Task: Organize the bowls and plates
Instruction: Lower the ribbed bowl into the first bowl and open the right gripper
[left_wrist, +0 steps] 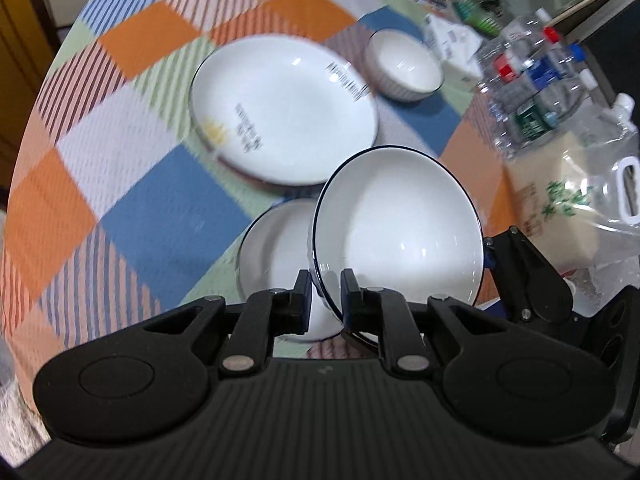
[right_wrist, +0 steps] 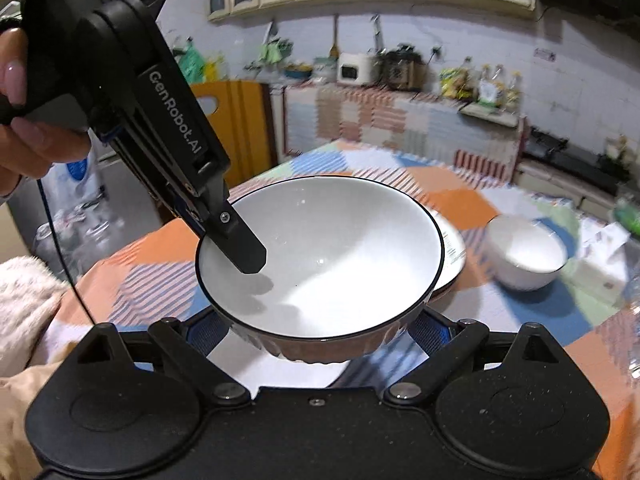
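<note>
Had the left gripper (left_wrist: pixel 325 280) closed to a narrow gap on the rim of a white bowl (left_wrist: pixel 396 232): one finger inside, one outside, at the bowl's 7 o'clock edge in the left wrist view. Held that bowl tilted, open side toward the camera, dark rim line showing all round. Sat just at its 9 o'clock, partly behind it, a second white bowl (left_wrist: pixel 272 256) on the checked tablecloth (left_wrist: pixel 132 208).

Lay beyond these, toward 11 o'clock, a wide white plate (left_wrist: pixel 284 108) with printed lettering, flat on the cloth. Stood a small bowl (left_wrist: pixel 404 66) at the plate's 2 o'clock, close by but apart from it. Crowded the table's 2 o'clock edge with clear plastic bottles (left_wrist: pixel 532 80) and a clear bag (left_wrist: pixel 572 200) — blurred.

Had the right gripper (right_wrist: pixel 320 332) spread wide, its blue-padded fingers (right_wrist: pixel 208 332) flanking the held bowl's lower body at 9 and 3 o'clock. Could not tell whether those pads pressed on the bowl or merely stood beside it. Showed a hand (right_wrist: pixel 24 120) at 10 o'clock in the right wrist view, wrapped round the left tool's grip.
</note>
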### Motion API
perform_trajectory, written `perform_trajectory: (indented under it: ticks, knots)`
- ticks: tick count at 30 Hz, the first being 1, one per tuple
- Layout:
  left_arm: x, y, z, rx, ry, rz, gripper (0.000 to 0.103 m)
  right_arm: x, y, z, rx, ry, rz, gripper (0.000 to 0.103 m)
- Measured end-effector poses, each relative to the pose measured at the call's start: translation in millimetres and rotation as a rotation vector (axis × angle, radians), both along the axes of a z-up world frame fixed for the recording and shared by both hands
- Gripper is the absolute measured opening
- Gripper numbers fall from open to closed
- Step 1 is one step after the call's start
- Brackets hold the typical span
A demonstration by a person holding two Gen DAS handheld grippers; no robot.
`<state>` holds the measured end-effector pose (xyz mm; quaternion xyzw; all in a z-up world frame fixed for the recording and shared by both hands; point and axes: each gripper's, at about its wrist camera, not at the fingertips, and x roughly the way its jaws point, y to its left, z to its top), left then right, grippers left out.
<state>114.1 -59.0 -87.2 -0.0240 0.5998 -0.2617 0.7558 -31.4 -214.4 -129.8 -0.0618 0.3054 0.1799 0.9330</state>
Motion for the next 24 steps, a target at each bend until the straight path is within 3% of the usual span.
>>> perform_trajectory:
  ticks: [13,17,24]
  knots:
    - [0.8,12.5,-48.6,0.078,0.082,0.025,0.013,11.0,20.3,-32.9,-0.048,0.124,0.056,0.098]
    - [-0.9,6.4,-52.9,0.108,0.066,0.013,0.013,13.3,24.0,-34.3,-0.086,0.13,0.066,0.097]
    - [-7.5,-6.5,-52.6,0.222,-0.06,-0.014,0.014,14.2,31.3,-37.4,-0.157,0.135,0.089,0.098]
